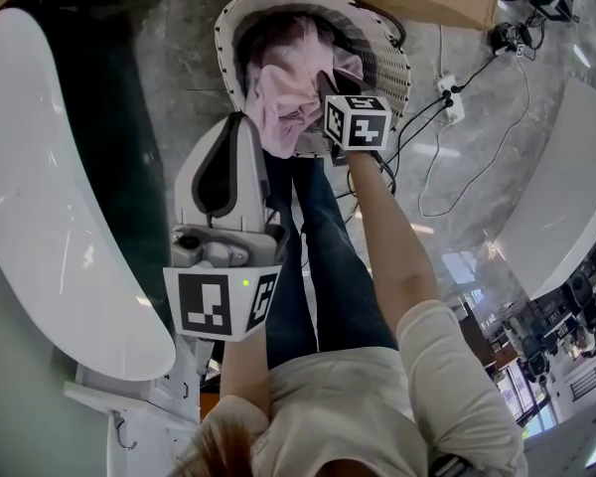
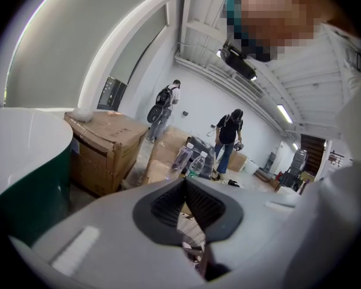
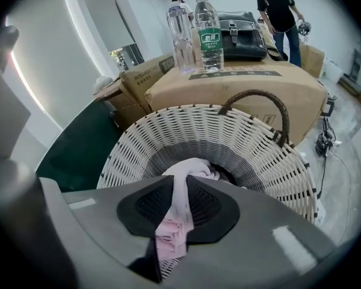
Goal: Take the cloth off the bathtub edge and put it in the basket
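One cloth (pink), gripped over basket

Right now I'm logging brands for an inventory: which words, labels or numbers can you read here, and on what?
Nothing here reads clearly.
Green label on the water bottle: white characters, too blurred to read.
Dark print along the top of the cardboard box: too small to read.

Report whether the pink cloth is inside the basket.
Partly in: the pink cloth hangs into the basket, one end pinched in the right gripper.
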`<action>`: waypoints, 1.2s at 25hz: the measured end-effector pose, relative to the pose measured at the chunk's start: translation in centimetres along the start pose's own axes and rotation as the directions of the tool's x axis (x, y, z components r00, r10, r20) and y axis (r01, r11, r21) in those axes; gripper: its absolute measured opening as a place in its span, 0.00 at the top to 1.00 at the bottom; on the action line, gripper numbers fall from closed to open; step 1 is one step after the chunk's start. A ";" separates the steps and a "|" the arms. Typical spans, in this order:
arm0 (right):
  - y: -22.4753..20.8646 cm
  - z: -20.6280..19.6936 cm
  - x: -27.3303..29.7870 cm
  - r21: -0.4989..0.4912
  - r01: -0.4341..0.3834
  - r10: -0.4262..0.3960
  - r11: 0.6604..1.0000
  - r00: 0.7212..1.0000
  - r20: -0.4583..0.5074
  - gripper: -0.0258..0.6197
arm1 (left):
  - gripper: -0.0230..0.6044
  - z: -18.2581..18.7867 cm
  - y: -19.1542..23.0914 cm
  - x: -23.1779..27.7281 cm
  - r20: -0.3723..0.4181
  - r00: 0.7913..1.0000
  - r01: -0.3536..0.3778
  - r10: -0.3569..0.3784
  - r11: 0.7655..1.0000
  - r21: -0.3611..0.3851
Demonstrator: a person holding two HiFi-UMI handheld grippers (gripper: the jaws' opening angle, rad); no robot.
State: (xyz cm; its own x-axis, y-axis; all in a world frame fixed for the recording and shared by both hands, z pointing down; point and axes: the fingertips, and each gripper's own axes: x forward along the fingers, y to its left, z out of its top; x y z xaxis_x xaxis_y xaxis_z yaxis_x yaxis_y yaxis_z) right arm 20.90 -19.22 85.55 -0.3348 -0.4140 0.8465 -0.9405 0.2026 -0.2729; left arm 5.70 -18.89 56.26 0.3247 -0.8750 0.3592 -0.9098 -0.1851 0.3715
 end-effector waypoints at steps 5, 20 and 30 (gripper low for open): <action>-0.1 -0.9 0.4 0.017 0.020 -0.020 1.000 1.000 -0.023 0.88 | 0.89 0.2 -0.2 0.2 0.002 1.000 -0.001 0.001 1.000 0.001; -0.7 -0.8 0.6 0.035 0.066 -0.065 0.997 0.998 -0.022 0.88 | 0.89 0.2 0.0 0.3 -0.003 1.000 -0.006 0.006 1.000 -0.001; -0.7 -0.1 0.7 0.012 0.054 -0.054 0.998 0.999 0.000 0.85 | 0.89 0.2 -0.2 0.6 -0.005 1.000 -0.001 0.001 1.000 0.000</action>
State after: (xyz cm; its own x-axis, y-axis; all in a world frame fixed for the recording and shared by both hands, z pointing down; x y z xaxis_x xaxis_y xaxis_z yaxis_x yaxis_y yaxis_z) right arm 21.34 -19.54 86.36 -0.2838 -0.4239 0.8601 -0.9577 0.1695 -0.2324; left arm 5.99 -19.45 56.26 0.3247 -0.8730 0.3639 -0.9102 -0.1839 0.3710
